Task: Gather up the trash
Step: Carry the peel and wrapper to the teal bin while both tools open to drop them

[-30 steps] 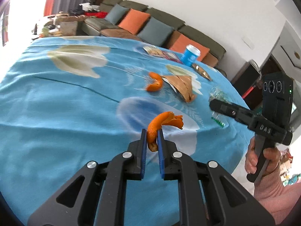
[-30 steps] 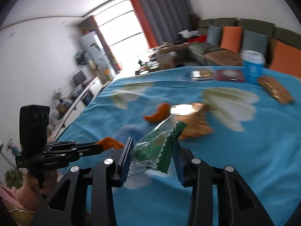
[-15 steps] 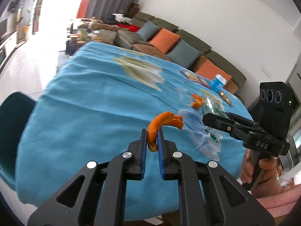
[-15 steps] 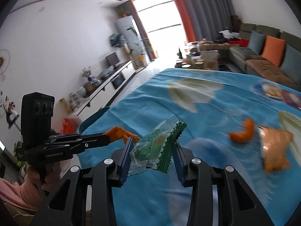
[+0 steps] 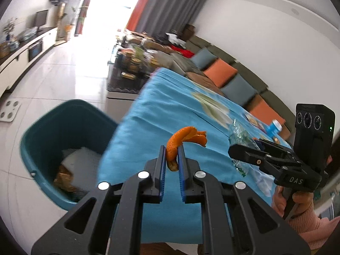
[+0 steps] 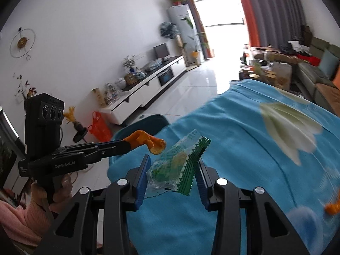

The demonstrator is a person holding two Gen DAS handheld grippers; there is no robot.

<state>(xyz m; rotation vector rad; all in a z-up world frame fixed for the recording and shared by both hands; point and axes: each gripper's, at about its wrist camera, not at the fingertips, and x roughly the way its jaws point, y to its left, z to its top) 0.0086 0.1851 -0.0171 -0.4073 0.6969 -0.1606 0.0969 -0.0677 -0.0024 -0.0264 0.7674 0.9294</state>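
Note:
My left gripper (image 5: 171, 148) is shut on a curled orange peel (image 5: 182, 139), held above the left edge of the blue tablecloth (image 5: 170, 110). A teal trash bin (image 5: 63, 127) stands on the floor to its lower left, with paper and brown scraps inside. My right gripper (image 6: 173, 159) is shut on a crumpled green and clear wrapper (image 6: 178, 165), also over the cloth's edge. In the left wrist view the right gripper (image 5: 235, 148) reaches in from the right with the wrapper (image 5: 240, 133). In the right wrist view the left gripper (image 6: 125, 144) carries the peel (image 6: 148, 141), with the bin's rim (image 6: 148, 121) behind.
More litter lies far back on the table: a blue cup (image 5: 274, 127), another peel (image 6: 332, 207). A sofa with orange and grey cushions (image 5: 221, 72), a cluttered coffee table (image 5: 131, 68) and a low white TV cabinet (image 6: 148, 87) surround bare tiled floor (image 5: 63, 80).
Both grippers have swung left across the table toward its edge, each keeping its item. The teal bin has come into view below the left gripper, and the litter has slid far right.

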